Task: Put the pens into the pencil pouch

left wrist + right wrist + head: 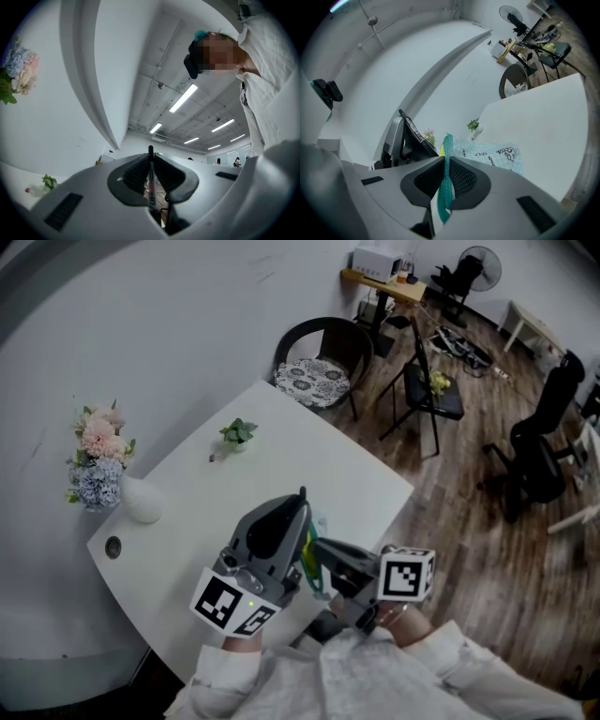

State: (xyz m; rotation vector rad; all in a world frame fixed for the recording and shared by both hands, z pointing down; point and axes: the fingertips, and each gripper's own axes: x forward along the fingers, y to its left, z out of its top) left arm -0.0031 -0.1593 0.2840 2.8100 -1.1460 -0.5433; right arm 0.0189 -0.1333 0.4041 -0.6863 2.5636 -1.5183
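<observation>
Insertion step. The left gripper point(151, 163) is clamped on a pen point(151, 187), and the right gripper point(447, 174) pinches the teal zipper edge of the pencil pouch point(490, 152) just beside it. The next move likely calls for aligning the pen with the pouch mouth.

No word or number can be read in full. The pen point(151, 187) carries dark letters along its pale barrel, too small and warped to make out. The pale blue pouch point(497, 157) bears dark printed doodles; whether any are letters cannot be told. Black-and-white square code markers stand on the near left cube point(230, 606) and the near right cube point(406, 575).
</observation>
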